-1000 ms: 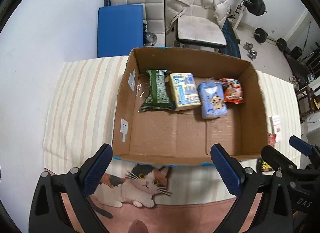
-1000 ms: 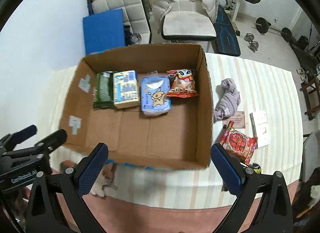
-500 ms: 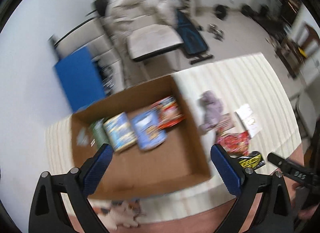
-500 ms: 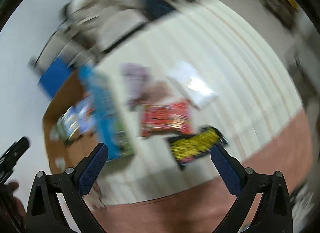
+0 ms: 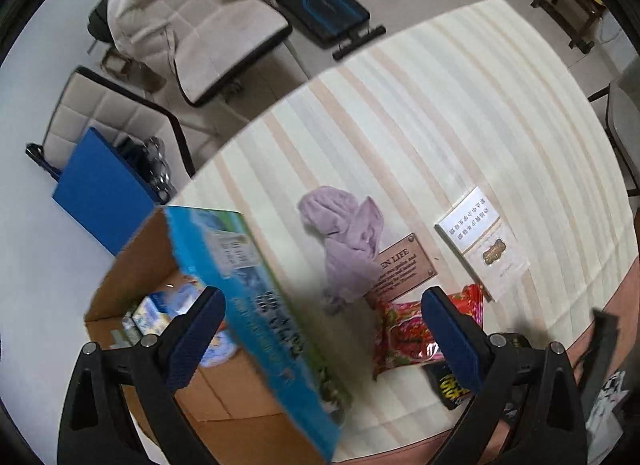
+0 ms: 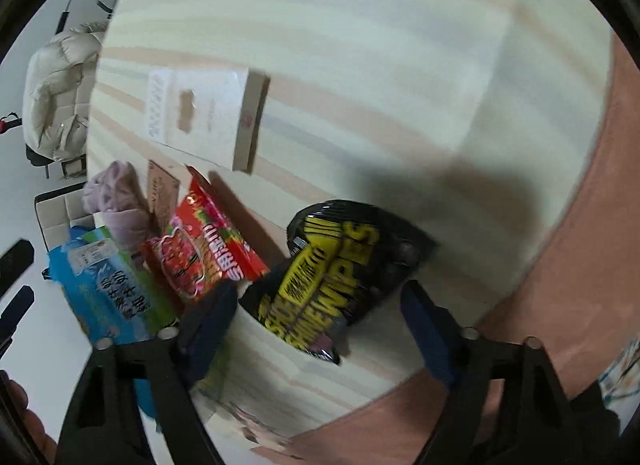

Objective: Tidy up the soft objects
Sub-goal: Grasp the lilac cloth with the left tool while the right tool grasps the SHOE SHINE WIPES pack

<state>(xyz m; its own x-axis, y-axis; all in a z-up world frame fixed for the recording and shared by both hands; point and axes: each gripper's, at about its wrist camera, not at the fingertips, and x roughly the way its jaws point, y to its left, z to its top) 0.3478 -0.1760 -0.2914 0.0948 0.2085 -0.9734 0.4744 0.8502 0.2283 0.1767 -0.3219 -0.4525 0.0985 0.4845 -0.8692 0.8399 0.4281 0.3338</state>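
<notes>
Cardboard box (image 5: 224, 393): one; red packet (image 6: 208, 249), black pouch (image 6: 336, 265): one each.

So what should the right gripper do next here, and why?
Probably lower a little further and close on the black and yellow wipes pack. The right gripper, jaws just narrowing but apart, already straddles its near end, and the pack lies loose on the striped cloth outside the box.
</notes>
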